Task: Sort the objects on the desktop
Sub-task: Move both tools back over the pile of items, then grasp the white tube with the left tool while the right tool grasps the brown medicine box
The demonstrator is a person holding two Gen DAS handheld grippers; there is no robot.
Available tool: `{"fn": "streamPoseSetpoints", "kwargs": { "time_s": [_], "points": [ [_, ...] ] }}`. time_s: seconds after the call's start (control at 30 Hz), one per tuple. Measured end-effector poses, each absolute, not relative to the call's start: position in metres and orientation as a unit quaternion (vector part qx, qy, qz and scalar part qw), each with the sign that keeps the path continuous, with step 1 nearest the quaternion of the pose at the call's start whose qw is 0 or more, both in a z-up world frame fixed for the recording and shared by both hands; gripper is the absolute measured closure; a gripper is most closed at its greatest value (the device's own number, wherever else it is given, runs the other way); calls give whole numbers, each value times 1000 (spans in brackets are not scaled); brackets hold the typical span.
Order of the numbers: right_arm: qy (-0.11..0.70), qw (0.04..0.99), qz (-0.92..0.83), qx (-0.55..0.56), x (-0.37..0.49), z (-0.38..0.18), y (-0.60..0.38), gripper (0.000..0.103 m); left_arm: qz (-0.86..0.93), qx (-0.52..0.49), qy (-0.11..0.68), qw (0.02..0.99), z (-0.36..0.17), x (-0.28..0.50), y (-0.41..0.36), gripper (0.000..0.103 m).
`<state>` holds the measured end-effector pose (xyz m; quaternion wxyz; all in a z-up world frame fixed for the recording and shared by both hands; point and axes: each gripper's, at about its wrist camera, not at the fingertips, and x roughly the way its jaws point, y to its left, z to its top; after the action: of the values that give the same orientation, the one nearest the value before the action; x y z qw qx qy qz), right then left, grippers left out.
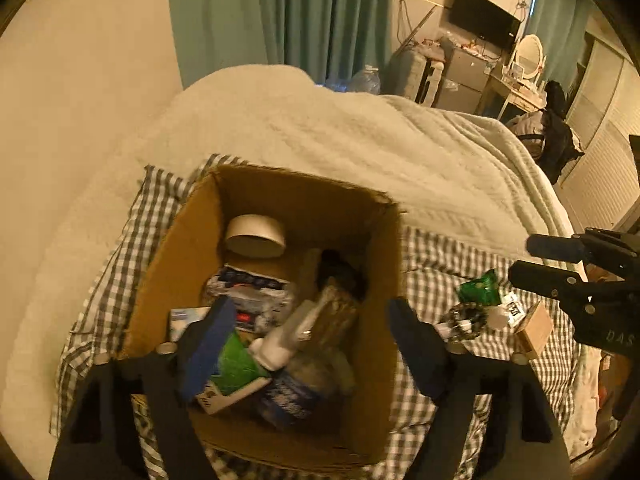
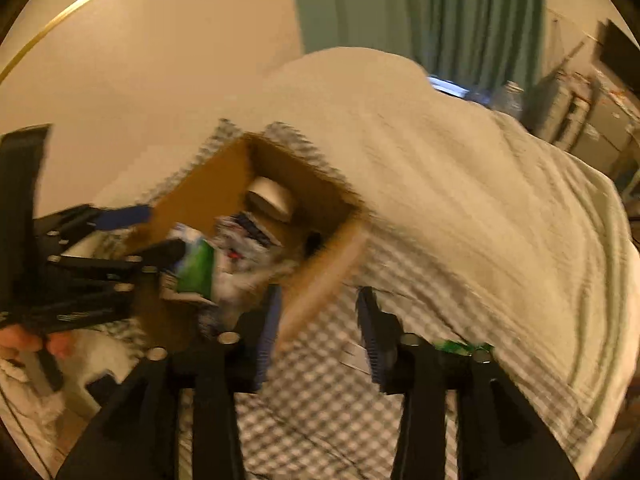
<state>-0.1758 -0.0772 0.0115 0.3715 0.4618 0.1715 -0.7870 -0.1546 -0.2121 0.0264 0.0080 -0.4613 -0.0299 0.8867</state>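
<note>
While the left tongs (image 1: 312,344) hang wide apart over the cardboard box (image 1: 192,240), nothing is held between them. Inside the box lie a white bottle (image 1: 276,344), a green pack (image 1: 236,364) and a tape roll (image 1: 256,236). Over the checked cloth (image 2: 320,400) on the bed, the right tongs (image 2: 320,320) are partly spread and empty.

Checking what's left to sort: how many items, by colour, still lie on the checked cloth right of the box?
Green: 1, packet
Brown: 1, small box
White: 1, small bottle
Dark: 1, bead bracelet
Total: 4
</note>
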Motion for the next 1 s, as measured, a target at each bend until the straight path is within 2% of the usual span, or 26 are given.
{"fn": "streamPoseSetpoints", "kwargs": {
  "time_s": [0.17,0.27,0.4,0.7,0.83,1.0],
  "points": [
    [168,284,-808,489,-195,8,-11,43,894,-447,-15,35,25,-147,-158,15],
    [136,243,-811,515,-208,1,34,35,890,-451,26,66,10,-145,-113,10],
    [89,177,-806,557,-228,-20,92,22,875,-466,88,95,-22,-148,-68,10],
    [-27,38,-748,662,-264,-103,197,10,850,-459,210,149,-84,-169,-10,9],
    [-66,5,-722,689,-274,-139,215,9,829,-460,271,167,-120,-178,2,10],
    [-79,-21,-695,714,-281,-170,218,9,806,-483,291,177,-155,-192,0,10]
  ]
}}
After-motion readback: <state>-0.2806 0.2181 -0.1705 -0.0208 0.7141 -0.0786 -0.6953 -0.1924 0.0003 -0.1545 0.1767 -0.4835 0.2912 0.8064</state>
